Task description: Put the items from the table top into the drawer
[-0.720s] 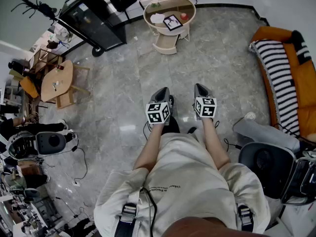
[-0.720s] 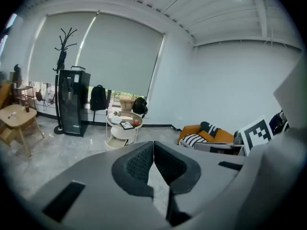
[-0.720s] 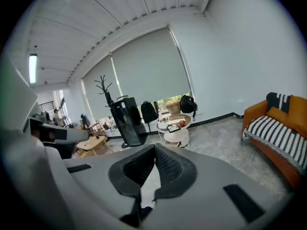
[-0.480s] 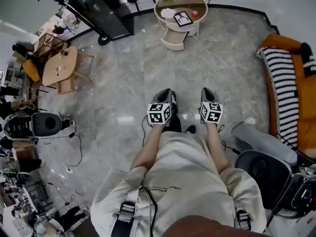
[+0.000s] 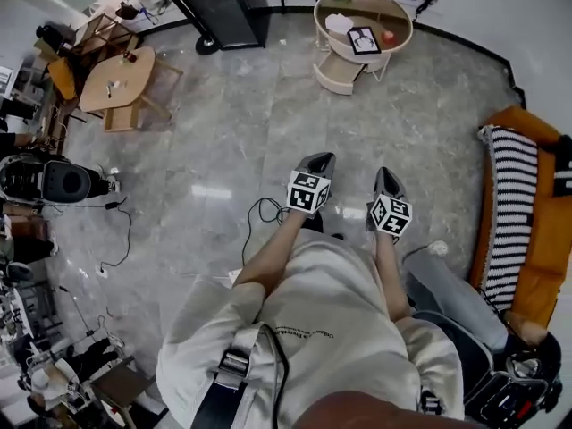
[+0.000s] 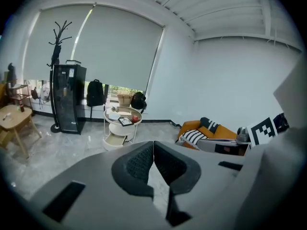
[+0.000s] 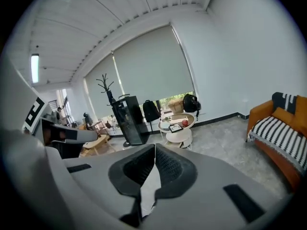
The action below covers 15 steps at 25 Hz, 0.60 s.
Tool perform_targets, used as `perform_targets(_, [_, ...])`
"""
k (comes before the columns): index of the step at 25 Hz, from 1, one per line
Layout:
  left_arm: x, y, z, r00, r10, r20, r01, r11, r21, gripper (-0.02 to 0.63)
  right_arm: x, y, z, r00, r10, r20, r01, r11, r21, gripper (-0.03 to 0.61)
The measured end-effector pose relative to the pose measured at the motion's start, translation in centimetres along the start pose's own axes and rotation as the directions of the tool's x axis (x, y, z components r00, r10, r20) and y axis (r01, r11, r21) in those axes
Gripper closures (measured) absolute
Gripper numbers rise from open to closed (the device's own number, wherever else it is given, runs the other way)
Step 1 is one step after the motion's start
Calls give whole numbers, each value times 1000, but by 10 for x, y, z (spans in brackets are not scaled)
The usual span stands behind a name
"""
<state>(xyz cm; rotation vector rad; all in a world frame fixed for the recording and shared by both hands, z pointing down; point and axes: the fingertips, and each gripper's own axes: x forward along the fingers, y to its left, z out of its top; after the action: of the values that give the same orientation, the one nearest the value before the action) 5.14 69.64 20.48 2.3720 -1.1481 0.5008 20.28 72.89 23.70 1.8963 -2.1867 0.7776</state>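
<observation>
A round white side table [image 5: 399, 14] stands far ahead across the floor. On its top lie a white item [image 5: 338, 22], a black-framed picture [image 5: 364, 39] and a small red object [image 5: 388, 36]. Its low drawer [image 5: 336, 72] is pulled open. The table [image 6: 109, 117] and the red object [image 6: 135, 119] also show in the left gripper view, and the table [image 7: 169, 125] again in the right gripper view. My left gripper [image 5: 320, 158] and right gripper [image 5: 384, 173] are held side by side in front of me, both shut and empty, far short of the table.
A black glass-door cabinet [image 5: 219, 3] stands left of the round table. A wooden table with chairs [image 5: 116, 77] is at the far left. An orange sofa with a striped blanket [image 5: 518, 213] runs along the right. A cable [image 5: 261, 214] lies on the floor near my feet.
In the head view the round table, the sofa and both grippers have shifted right and slightly down. The grippers stay side by side and shut.
</observation>
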Motion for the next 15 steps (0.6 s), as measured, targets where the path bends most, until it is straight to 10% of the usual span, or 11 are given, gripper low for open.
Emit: perform_targets(15, [69, 169, 108, 997, -72, 16, 73, 996, -48, 592, 172, 46, 77, 999, -32, -25, 35, 992, 121, 545])
